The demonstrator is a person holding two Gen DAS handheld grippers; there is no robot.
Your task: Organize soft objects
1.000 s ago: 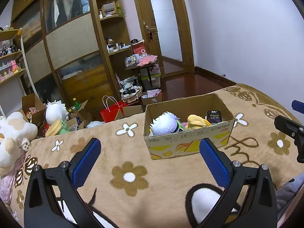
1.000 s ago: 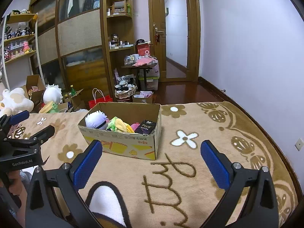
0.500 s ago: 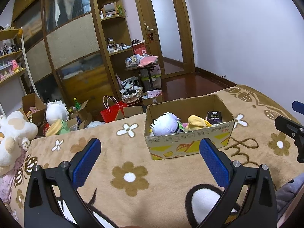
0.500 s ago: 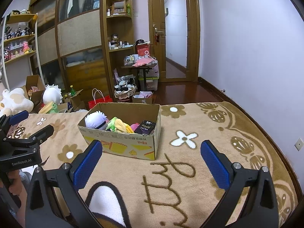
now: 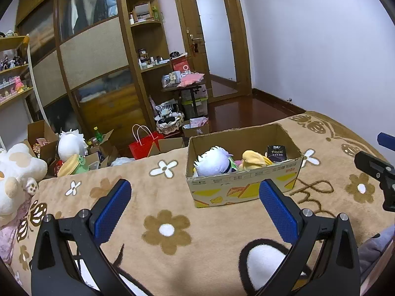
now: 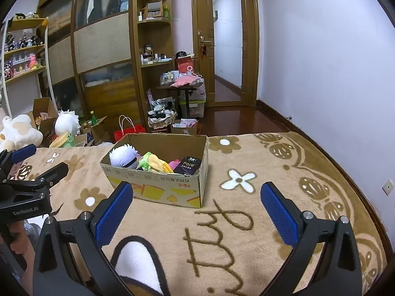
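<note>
The cardboard box [image 5: 243, 187] is sitting on the tan flowered blanket [image 5: 167, 197], toward its far edge, and it is holding the soft things: a white plush [image 5: 213, 161] at its left end, a yellow plush [image 5: 254, 159] in the middle with a bit of pink beside it, and a dark tissue pack [image 5: 276, 153] printed "Face" at its right end. I am holding my left gripper [image 5: 195, 207] above the blanket on the near side of the box, its blue-padded fingers [image 5: 111, 209] spread wide and gripping nothing. My right gripper [image 6: 197, 209] is hovering the same way, near the box's right front corner, fingers apart and empty. Each gripper is showing at the edge of the other's view. Beyond the blanket's far left edge a big cream plush [image 5: 14, 172], open cartons and a red paper bag [image 5: 144, 145] are lying on the floor before the wooden wardrobe [image 5: 93, 56].
</note>
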